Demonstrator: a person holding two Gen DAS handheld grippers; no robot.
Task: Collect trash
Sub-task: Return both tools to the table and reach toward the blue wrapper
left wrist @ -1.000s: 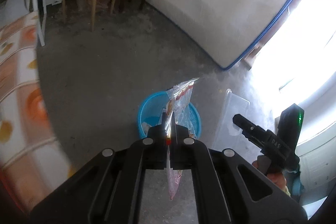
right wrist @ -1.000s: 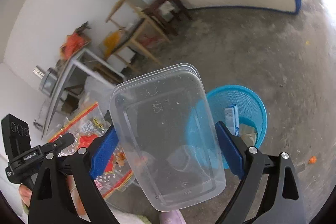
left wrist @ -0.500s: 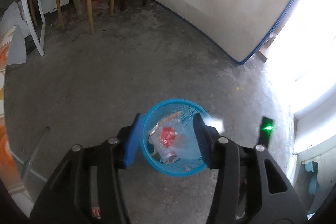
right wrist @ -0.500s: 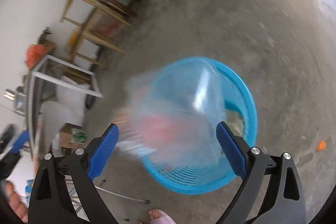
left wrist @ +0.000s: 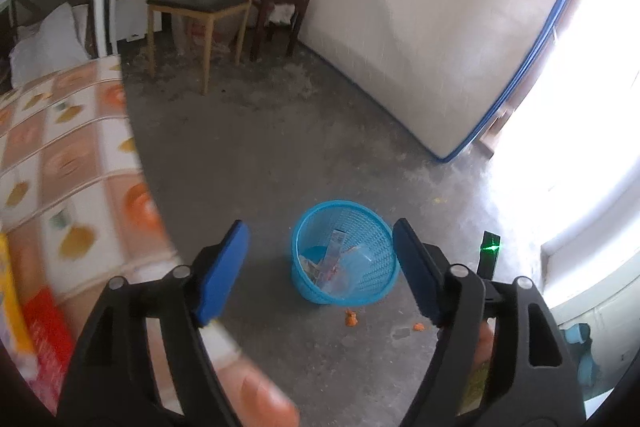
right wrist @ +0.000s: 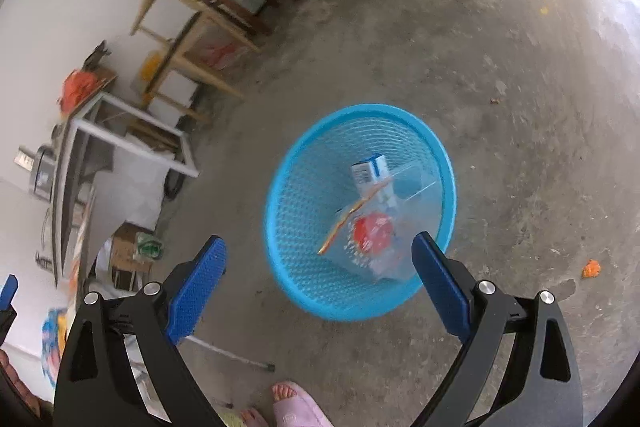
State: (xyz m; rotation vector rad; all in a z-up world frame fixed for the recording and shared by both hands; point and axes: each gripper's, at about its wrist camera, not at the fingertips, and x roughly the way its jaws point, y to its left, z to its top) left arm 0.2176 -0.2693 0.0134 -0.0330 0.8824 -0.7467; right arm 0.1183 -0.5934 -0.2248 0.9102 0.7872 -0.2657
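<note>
The left hand-held gripper [left wrist: 320, 267] stands released, its blue pads [left wrist: 222, 269] wide apart with nothing between them; its jaws have just been opening, and the blue mesh basket [left wrist: 374, 291] shows on the floor beyond the gap. The right hand-held gripper [right wrist: 316, 287] is likewise released, its jaws spread and bare, hanging above the same basket [right wrist: 304, 247] and pointing down toward it. Inside the basket lie the collected pieces: a clear plastic container [right wrist: 416, 187] tilted against the far wall, a clear printed bag with a red patch [right wrist: 370, 235] lying over it, and a small blue-and-white carton [right wrist: 370, 173] standing behind them. In the left wrist view the same trash shows as a jumble at the basket's bottom. Small orange scraps [left wrist: 352, 319] lie on the concrete floor [left wrist: 280, 155] just beside the basket, and another orange scrap [right wrist: 591, 268] sits apart on the right. A pink slipper [right wrist: 294, 407] on a foot shows at the lower edge. The bench with a fruit-patterned cloth [left wrist: 60, 167] fills the left side, and farther off stand a wooden chair [left wrist: 200, 3] and a mattress [left wrist: 440, 27] leaning against the wall.
</note>
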